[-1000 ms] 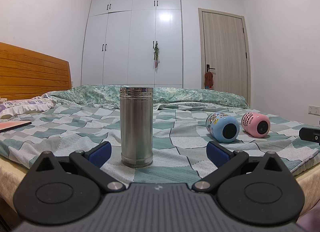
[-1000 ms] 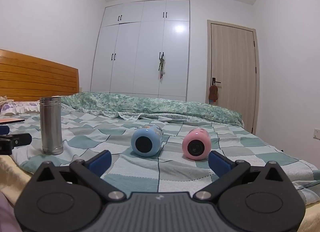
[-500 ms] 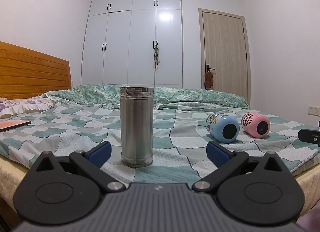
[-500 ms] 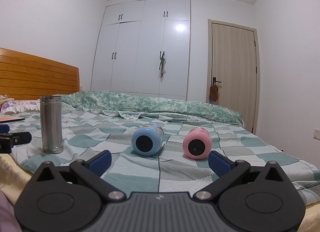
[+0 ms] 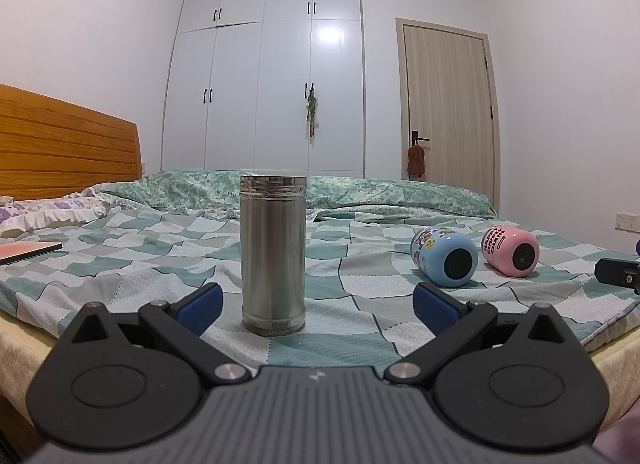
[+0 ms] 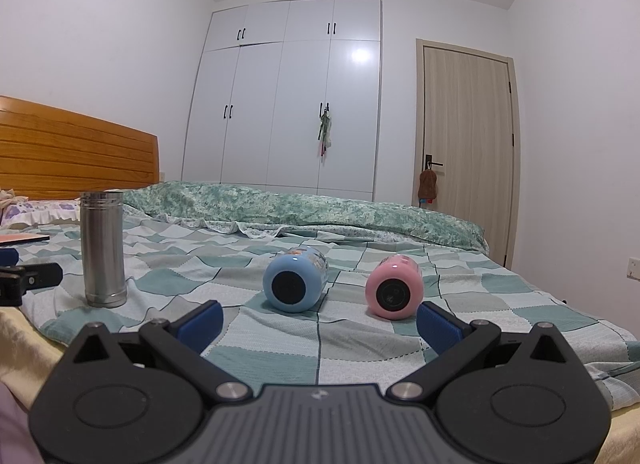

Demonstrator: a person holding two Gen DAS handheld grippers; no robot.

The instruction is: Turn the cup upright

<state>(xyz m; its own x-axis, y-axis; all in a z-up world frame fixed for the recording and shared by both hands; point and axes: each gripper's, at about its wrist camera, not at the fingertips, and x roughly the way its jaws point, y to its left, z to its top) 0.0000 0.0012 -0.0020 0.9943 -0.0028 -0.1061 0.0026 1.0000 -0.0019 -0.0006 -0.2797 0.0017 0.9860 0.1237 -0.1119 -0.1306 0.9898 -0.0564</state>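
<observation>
A steel cup [image 5: 273, 254] stands upright near the front edge of the bed [image 5: 352, 284], a plain brushed-metal cylinder with a ridged band at its rim and a narrow ring at its foot; in the right wrist view the same cup [image 6: 102, 249] shows far to the left. Two more cups lie on their sides on the checked green-and-white bedspread, bases turned toward the cameras. The blue cup [image 6: 295, 278] is pale blue with cartoon figures printed on its wall and a dark round disc in its base. Just beside it, apart and to its right, lies the pink cup [image 6: 394, 287], rose-coloured with dark lettering on its side and a similar dark disc in the base. The left gripper [image 5: 316, 300] is spread wide and grasps nothing, the steel cup standing ahead between the lines of its blue fingertips [image 5: 199, 302] without touching them. The right gripper [image 6: 319, 318] is likewise released and bare, its blue fingertips [image 6: 438, 324] low in front of the blue and pink cups, short of both.
</observation>
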